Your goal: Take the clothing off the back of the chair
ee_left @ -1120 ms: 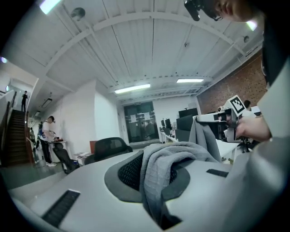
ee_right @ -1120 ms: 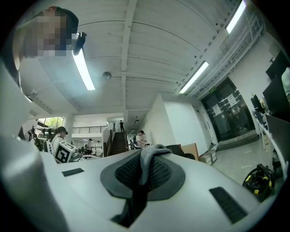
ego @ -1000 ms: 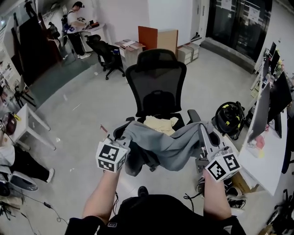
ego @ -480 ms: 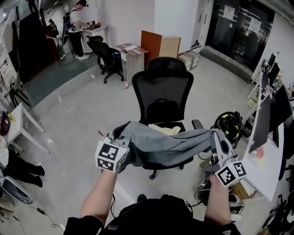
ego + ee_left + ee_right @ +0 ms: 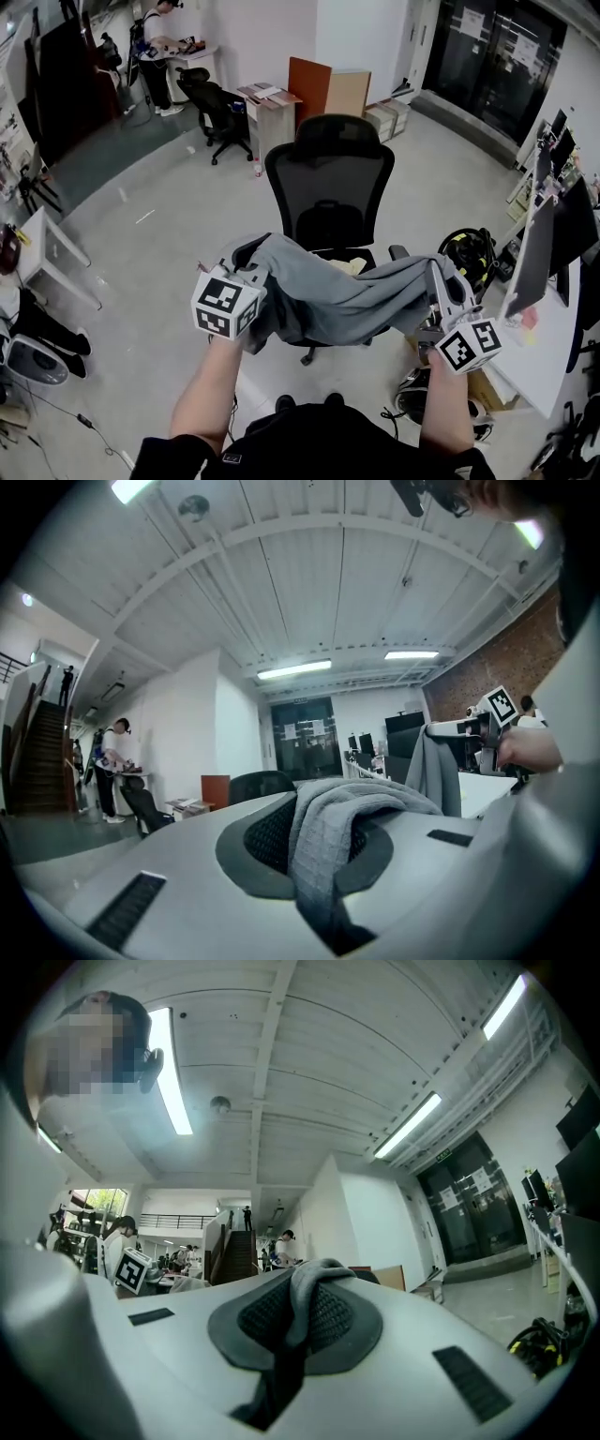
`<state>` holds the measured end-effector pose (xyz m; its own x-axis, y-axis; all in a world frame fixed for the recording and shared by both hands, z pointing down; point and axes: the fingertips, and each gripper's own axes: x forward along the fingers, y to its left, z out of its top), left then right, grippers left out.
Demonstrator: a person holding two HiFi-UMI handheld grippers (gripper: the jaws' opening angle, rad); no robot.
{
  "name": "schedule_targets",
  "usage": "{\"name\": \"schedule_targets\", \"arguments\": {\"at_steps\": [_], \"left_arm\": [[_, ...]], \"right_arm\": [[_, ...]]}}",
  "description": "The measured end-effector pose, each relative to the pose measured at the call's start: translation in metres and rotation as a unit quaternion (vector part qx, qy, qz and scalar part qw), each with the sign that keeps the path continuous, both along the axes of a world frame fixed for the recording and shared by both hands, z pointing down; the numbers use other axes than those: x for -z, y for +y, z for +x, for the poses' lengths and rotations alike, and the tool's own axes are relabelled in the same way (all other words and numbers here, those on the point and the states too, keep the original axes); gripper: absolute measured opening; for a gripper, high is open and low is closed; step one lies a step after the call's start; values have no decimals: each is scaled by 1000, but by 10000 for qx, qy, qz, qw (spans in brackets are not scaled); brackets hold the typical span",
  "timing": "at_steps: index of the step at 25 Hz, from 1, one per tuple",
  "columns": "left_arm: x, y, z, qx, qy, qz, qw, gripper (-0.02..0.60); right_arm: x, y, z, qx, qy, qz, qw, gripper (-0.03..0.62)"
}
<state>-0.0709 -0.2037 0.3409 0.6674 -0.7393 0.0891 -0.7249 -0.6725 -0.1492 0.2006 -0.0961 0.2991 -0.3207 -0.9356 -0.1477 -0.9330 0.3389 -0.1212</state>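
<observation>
While the grey garment (image 5: pixel 352 302) hangs stretched in front of the black chair (image 5: pixel 328 173), the left tool (image 5: pixel 251 275) and the right tool (image 5: pixel 439 274) each clamp one end.

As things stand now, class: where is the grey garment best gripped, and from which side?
By its two top ends, one from each side, as the left gripper and right gripper hold it: the grey garment spans between them and sags mid-way.
</observation>
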Motion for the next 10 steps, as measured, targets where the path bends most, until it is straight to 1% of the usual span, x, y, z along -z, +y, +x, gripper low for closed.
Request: {"name": "schedule_targets", "arguments": {"at_steps": [3, 6, 10], "left_arm": [[-16, -1, 8, -28, -97, -181, 9998, 15], [-34, -6, 3, 61, -178, -392, 9991, 17], [-50, -10, -5, 145, -250, -531, 9982, 17]], "right_arm": [[-5, -3, -3, 37, -94, -32, 9999, 21], [-8, -2, 8, -32, -312, -52, 9995, 21], [-8, 2, 19, -95, -346, -10, 9994, 21]]}}
